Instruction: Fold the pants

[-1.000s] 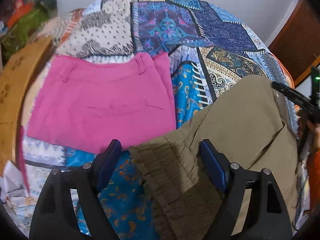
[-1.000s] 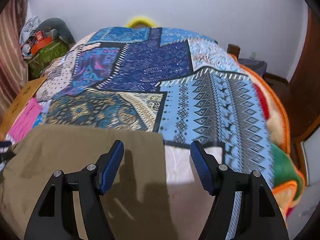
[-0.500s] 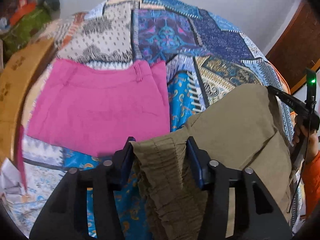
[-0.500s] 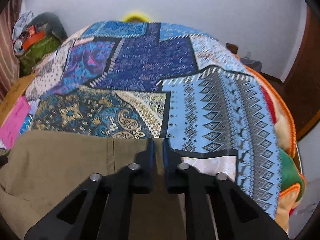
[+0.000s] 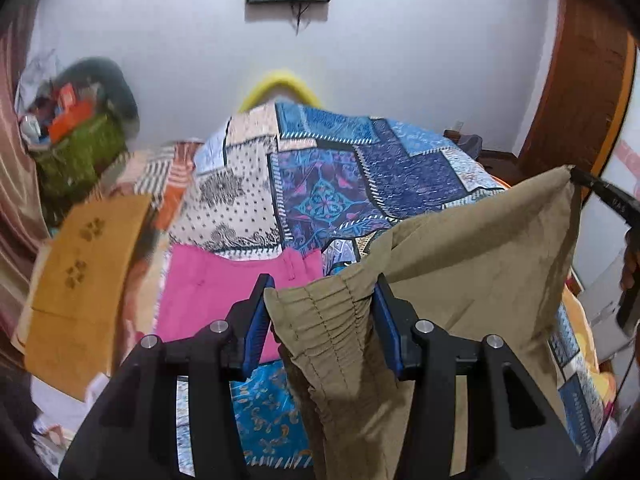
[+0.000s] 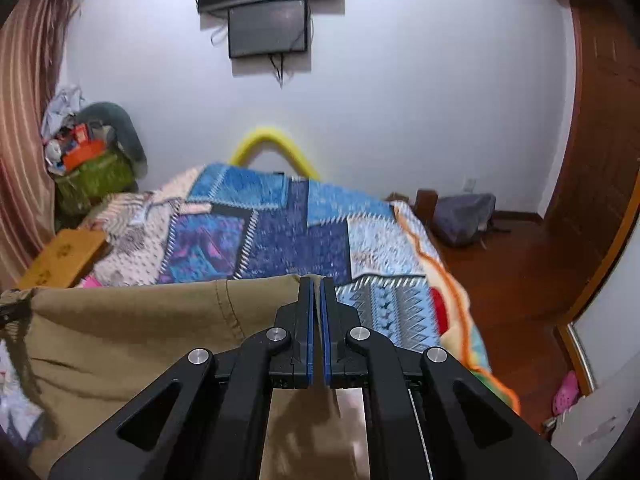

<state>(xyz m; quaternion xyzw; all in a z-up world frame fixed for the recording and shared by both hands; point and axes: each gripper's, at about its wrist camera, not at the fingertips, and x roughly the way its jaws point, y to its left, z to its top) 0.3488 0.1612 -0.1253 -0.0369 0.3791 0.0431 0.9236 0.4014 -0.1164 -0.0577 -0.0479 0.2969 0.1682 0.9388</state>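
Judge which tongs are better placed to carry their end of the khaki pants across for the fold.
Right, probably. The right tongs pinch a thin flat corner of the khaki pants, raised over bare quilt. The left tongs hold the bulky waistband beside the pink shorts.

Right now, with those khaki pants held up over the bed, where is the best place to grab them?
By the top edge, as here: the left gripper clamps the gathered elastic waistband of the khaki pants, the right gripper pinches the far corner. Coming from the near side probably works best, since the cloth hangs flat between them.
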